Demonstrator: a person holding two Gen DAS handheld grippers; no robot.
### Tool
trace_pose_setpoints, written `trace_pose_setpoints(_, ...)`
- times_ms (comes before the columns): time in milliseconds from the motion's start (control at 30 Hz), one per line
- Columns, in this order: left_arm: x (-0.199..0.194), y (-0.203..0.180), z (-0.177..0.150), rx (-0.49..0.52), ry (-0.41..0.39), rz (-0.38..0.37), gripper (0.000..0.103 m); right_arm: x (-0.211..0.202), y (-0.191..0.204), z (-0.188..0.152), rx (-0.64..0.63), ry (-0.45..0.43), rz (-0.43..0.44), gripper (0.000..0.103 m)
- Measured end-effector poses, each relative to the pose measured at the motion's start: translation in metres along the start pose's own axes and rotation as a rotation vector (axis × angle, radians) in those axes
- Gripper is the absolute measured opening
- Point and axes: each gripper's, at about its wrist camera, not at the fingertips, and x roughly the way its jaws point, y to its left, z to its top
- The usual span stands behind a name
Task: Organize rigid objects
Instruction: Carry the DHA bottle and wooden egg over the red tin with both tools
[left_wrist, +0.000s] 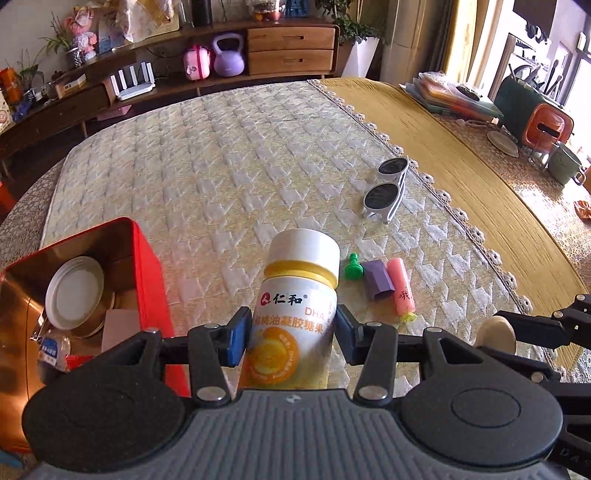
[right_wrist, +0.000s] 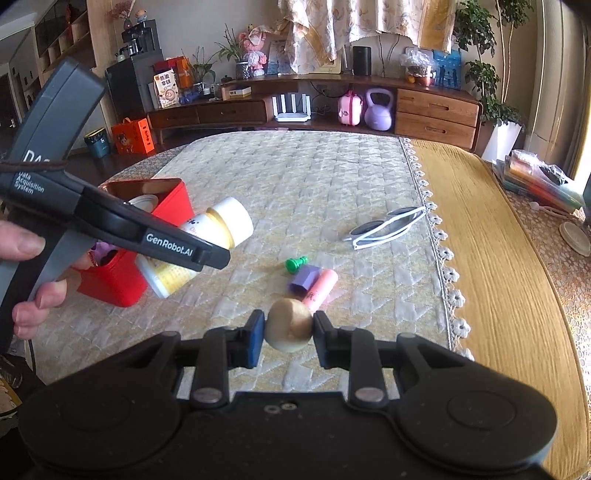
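My left gripper (left_wrist: 291, 332) is shut on a white and yellow supplement bottle (left_wrist: 295, 310), held above the mat just right of the open red tin box (left_wrist: 147, 280). The bottle also shows in the right wrist view (right_wrist: 207, 240), tilted beside the red box (right_wrist: 125, 284). My right gripper (right_wrist: 288, 332) is shut on a beige wooden ball (right_wrist: 288, 325), also seen at the right in the left wrist view (left_wrist: 495, 334). On the mat lie a green pawn (left_wrist: 352, 266), a purple block (left_wrist: 377, 278), a pink tube (left_wrist: 402, 290) and white sunglasses (left_wrist: 388, 188).
The red box holds a white lid (left_wrist: 75, 291) and other small items. A yellow tablecloth (left_wrist: 461, 155) with a lace edge covers the right of the table, with books (left_wrist: 454, 96), an orange container (left_wrist: 546, 127) and a green mug (left_wrist: 563, 162) at the far right.
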Motion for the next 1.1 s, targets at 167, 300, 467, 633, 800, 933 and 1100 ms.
trace_pose_setpoints(167, -0.024, 0.015, -0.008, -0.046, -0.016, 0.005, 0.047, -0.006, 0.014, 0.009, -0.019, -0.018, 0.021, 0.028)
trace_pose_setpoints(300, -0.04, 0.029, -0.013, -0.08, -0.025, 0.016, 0.047, -0.008, 0.03, 0.018, -0.044, -0.028, 0.041, 0.028)
trace_pose_setpoints(467, -0.055, 0.052, -0.021, -0.141, -0.035, 0.03, 0.047, -0.005, 0.049, 0.029, -0.07, -0.029, 0.071, 0.028)
trace_pose_setpoints(633, -0.069, 0.076, -0.027, -0.19, -0.053, 0.052, 0.047, 0.0, 0.072, 0.038, -0.115, -0.028, 0.1, 0.027)
trace_pose_setpoints(800, -0.082, 0.103, -0.034, -0.23, -0.071, 0.079, 0.047, 0.009, 0.091, 0.048, -0.157, -0.024, 0.121, 0.028)
trace_pose_setpoints(933, -0.085, 0.123, -0.038, -0.26, -0.073, 0.107, 0.047, 0.017, 0.105, 0.053, -0.181, -0.022, 0.138, 0.028)
trace_pose_setpoints(1100, -0.084, 0.151, -0.04, -0.293, -0.081, 0.15, 0.047, 0.031, 0.12, 0.063, -0.203, -0.015, 0.155, 0.028)
